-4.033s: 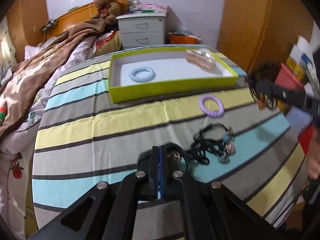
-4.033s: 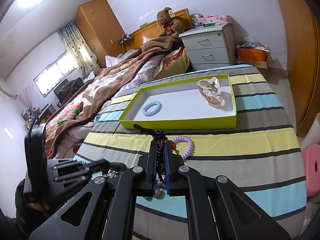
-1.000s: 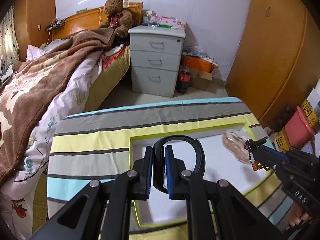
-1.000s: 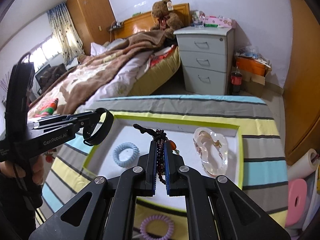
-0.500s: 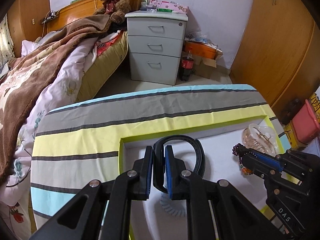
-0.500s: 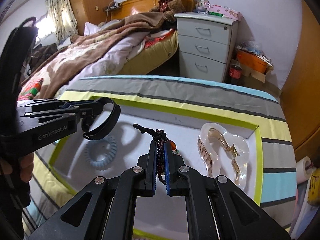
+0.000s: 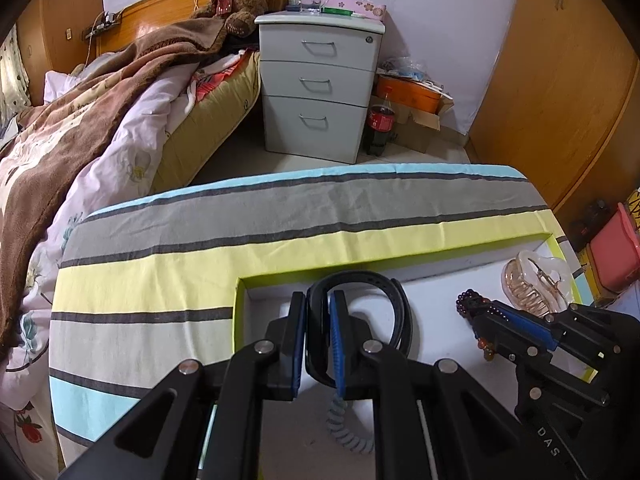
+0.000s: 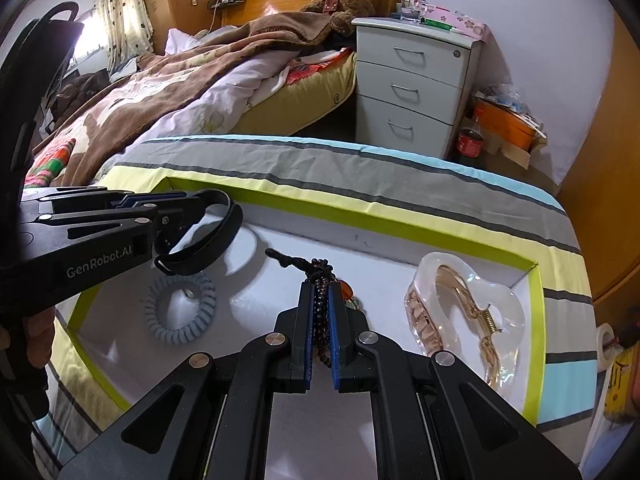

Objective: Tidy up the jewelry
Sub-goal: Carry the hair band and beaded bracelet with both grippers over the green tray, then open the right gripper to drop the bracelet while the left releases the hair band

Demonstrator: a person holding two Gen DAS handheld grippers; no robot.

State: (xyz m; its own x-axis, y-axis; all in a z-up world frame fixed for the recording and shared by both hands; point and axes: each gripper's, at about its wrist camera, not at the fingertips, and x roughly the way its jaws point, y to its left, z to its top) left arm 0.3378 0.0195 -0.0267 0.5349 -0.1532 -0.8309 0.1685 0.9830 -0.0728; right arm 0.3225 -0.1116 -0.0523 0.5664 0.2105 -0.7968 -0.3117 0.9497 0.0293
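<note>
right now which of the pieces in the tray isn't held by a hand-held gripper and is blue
The blue spiral hair tie, lying loose on the tray floor; the clear claw clip also lies free but is transparent.

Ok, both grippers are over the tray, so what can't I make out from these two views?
- Left wrist view: most of the blue spiral hair tie is hidden behind the left gripper.
- Right wrist view: the lower end of the dark beaded bracelet is hidden between the right gripper fingers.
- Both views: the near edge of the lime-green tray is cut off by gripper bodies.
- Whether the black band touches the tray floor.

Glossy clear plastic hair claw (image 8: 466, 312); matt black band (image 7: 362, 284); striped cloth (image 7: 280, 216).
</note>
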